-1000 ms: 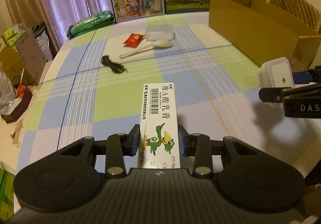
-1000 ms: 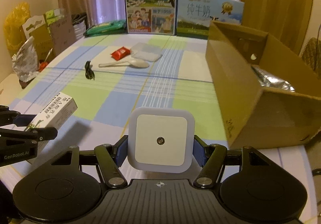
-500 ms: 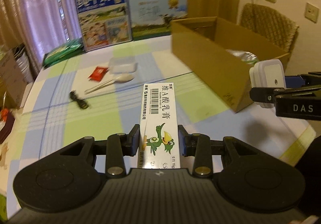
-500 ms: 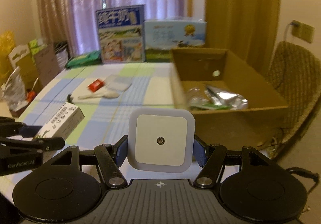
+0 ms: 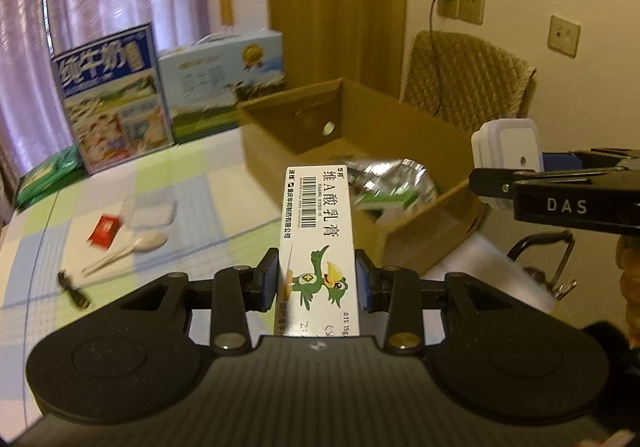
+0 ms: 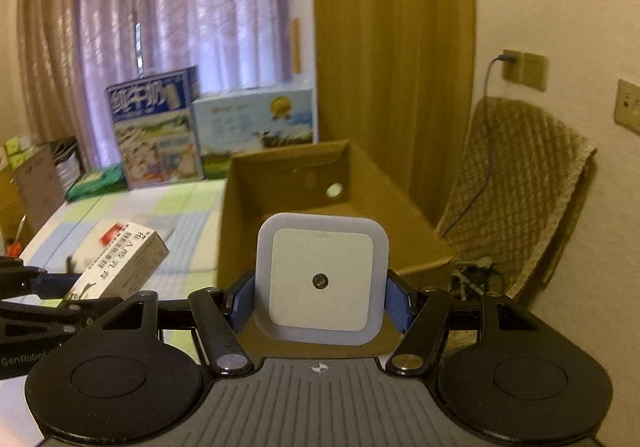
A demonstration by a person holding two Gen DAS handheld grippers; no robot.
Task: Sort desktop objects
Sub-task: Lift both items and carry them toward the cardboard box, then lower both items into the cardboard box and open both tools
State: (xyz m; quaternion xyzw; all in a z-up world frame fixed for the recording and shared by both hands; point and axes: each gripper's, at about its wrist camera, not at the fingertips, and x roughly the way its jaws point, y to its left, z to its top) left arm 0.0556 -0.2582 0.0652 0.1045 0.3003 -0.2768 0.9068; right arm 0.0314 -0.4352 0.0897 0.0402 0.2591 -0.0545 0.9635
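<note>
**Both grippers carrying items beside the open carton**

The left gripper (image 5: 316,279) is clamping a long white ointment box (image 5: 318,247) by its sides, the box pointing toward 12 o'clock with its barcode end reaching over the near wall of the cardboard box (image 5: 420,235). The right gripper (image 6: 320,303) is squeezing a square white night light (image 6: 322,279) between its blue pads (image 6: 396,303), face toward the camera — in the left wrist view the same light is showing at 3 o'clock, held off the table by the black finger marked DAS.

The cardboard box is sitting open on the checked tablecloth (image 5: 192,203), already holding a silver foil bag (image 5: 384,175) and a green-and-white packet (image 5: 384,203). In the right wrist view the carton is lying straight ahead at 12 o'clock, behind the light.

Out at 9 to 10 o'clock of the left wrist view, a red sachet (image 5: 105,231), a clear plastic lid (image 5: 150,209), a white spoon (image 5: 128,249) and a black cable (image 5: 74,291) are lying on the cloth — well apart from the carton. Two milk cartons (image 5: 116,95) are standing at 11 o'clock by the curtain.
</note>
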